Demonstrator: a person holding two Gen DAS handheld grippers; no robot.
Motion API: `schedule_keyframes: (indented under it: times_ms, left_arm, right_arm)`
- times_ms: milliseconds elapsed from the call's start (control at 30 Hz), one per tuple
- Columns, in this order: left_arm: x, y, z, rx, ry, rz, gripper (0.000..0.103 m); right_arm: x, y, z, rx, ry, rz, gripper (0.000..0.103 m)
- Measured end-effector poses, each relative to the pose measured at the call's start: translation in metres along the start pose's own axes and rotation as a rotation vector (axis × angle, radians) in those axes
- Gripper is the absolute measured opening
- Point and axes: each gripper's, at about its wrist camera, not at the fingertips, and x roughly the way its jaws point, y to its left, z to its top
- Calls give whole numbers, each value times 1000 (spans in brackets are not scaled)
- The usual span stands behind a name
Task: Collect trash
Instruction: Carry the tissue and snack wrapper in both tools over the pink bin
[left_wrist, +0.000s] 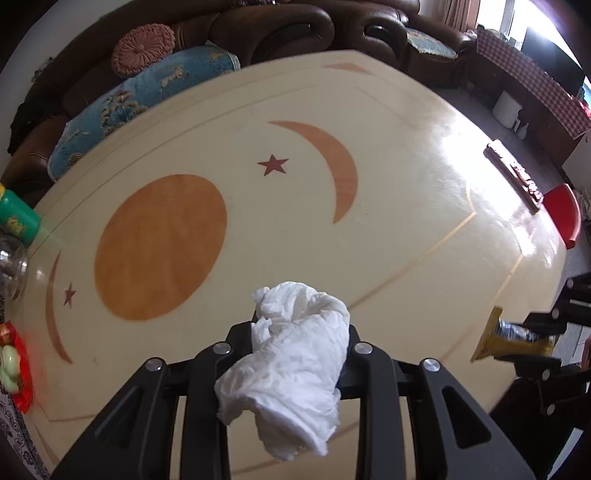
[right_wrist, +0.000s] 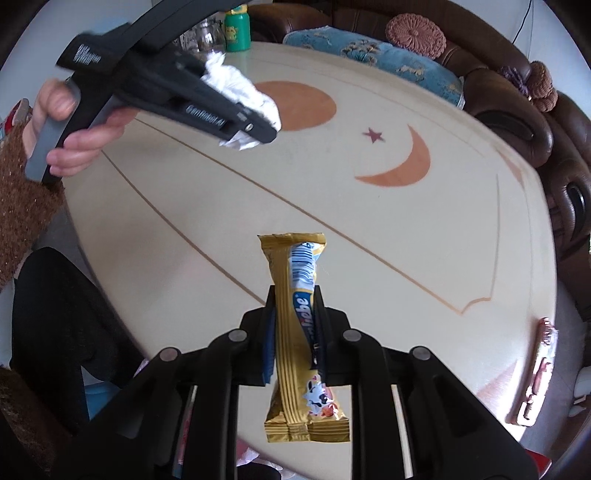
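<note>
My left gripper (left_wrist: 300, 332) is shut on a crumpled white tissue (left_wrist: 295, 365) and holds it above the cream table (left_wrist: 388, 258). My right gripper (right_wrist: 295, 314) is shut on a gold snack wrapper (right_wrist: 297, 332) with a cow picture, held upright above the table's near edge. The left gripper (right_wrist: 269, 129) with the tissue (right_wrist: 240, 88) also shows in the right wrist view at upper left, held by a hand. The right gripper with the wrapper (left_wrist: 513, 341) shows at the right edge of the left wrist view.
A green bottle (left_wrist: 16, 218) and a glass jar (left_wrist: 13, 269) stand at the table's left edge. A dark flat box (left_wrist: 513, 177) lies at the far right edge, with a red chair (left_wrist: 563, 214) beyond. A brown sofa with a blue cushion (left_wrist: 140, 107) runs behind the table.
</note>
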Motion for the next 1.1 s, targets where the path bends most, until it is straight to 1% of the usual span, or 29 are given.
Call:
schedule_keyframes:
  times_ms: [133,233,300,500,667,867,1000,1100]
  left_arm:
    - [-29,-6,-16,-5,-23,11,28]
    - [-57,-13,-31,6,-57,23,28]
    - [-77,-18,-43,9,-79,18,28]
    - [-126,-37,-81,25,-120,30,28]
    - [-160,-61,-117,55,-150,40,28]
    - [-189,-92,-154,98,-181,48,28]
    - [-208,-112,-176,121,-204,32,28]
    - [-214,-129,-192,144,-210,24,28]
  right_arm:
    - [-29,13,4,-9,-34,-28,18]
    - [-51,26,6,-22,-59,-49,18]
    - [-69,37,6,-32,-80,-64,18]
    - [-105,65,-2,-48,-119,-88,18]
    - [-135,89,-17,-53,-150,-99,18]
    - [-166,114,-41,-51,-170,-116,18]
    - [-180,128,-59,-45,-174,-129,18]
    - [-187,137,-76,-29,-166,-136,18]
